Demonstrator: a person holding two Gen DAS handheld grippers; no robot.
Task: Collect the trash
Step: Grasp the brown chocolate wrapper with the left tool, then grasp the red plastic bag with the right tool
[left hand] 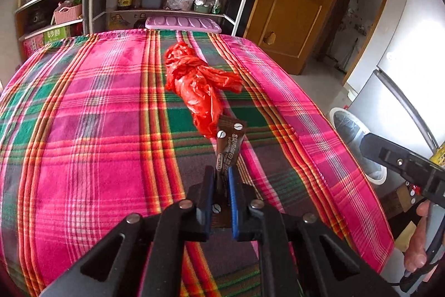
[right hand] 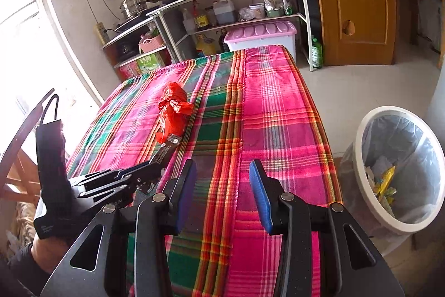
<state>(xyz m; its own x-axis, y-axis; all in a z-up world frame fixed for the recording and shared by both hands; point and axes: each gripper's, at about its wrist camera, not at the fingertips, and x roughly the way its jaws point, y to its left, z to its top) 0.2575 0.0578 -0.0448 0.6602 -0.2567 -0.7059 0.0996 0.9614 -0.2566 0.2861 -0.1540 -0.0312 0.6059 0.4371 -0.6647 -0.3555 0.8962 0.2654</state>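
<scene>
The left claw is clamped on a brown wrapper, which sticks out toward 12 o'clock above the plaid-covered desk. A crumpled red plastic bag lies just beyond it. The right claw hangs with fingers apart; a lined trash bin stands at its 3 o'clock.

Plastic bag on table, mid-surface. Sachet just before it, in left hand-held gripper. Bin on floor, right of table. Shelves behind.
</scene>
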